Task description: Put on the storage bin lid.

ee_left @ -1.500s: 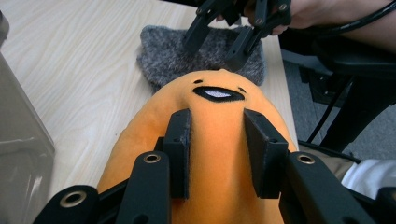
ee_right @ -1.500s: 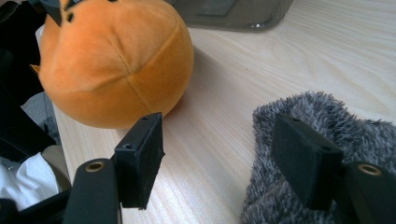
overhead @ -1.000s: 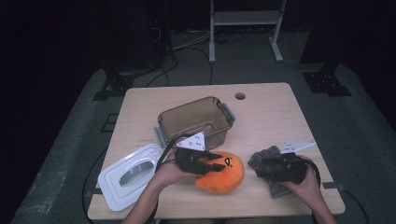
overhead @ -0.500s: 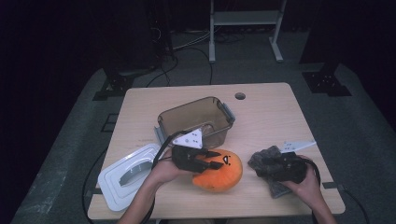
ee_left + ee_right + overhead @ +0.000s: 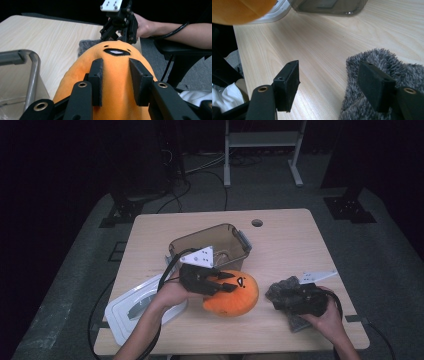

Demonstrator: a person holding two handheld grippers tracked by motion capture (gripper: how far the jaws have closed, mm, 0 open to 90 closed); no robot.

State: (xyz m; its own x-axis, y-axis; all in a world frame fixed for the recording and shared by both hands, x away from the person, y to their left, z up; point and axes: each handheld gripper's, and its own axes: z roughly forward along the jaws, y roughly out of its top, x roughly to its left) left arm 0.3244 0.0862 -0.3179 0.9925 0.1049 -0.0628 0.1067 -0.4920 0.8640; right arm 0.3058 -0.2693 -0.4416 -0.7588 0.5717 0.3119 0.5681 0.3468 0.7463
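Observation:
An orange plush toy [image 5: 232, 295] with a small printed face hangs just above the table's front middle. My left gripper [image 5: 227, 282] is shut on it from the left; in the left gripper view both pads [image 5: 97, 77] press into the plush [image 5: 117, 57]. A grey fuzzy cloth [image 5: 295, 322] lies at the front right under my right gripper [image 5: 285, 295]. In the right gripper view that gripper [image 5: 329, 82] is open: one pad lies on the cloth [image 5: 387, 62] and the other stands over bare wood.
A brown-tinted clear bin [image 5: 235, 232] stands open behind the plush at mid-table. Its white lid [image 5: 132, 307] lies at the front left by the person's left forearm. The table has a cable hole [image 5: 257, 222] at the back. The floor around is dark.
My left gripper has risen a little with the orange plush in it, lifting the toy off the table. The right gripper and the grey cloth have stayed put.

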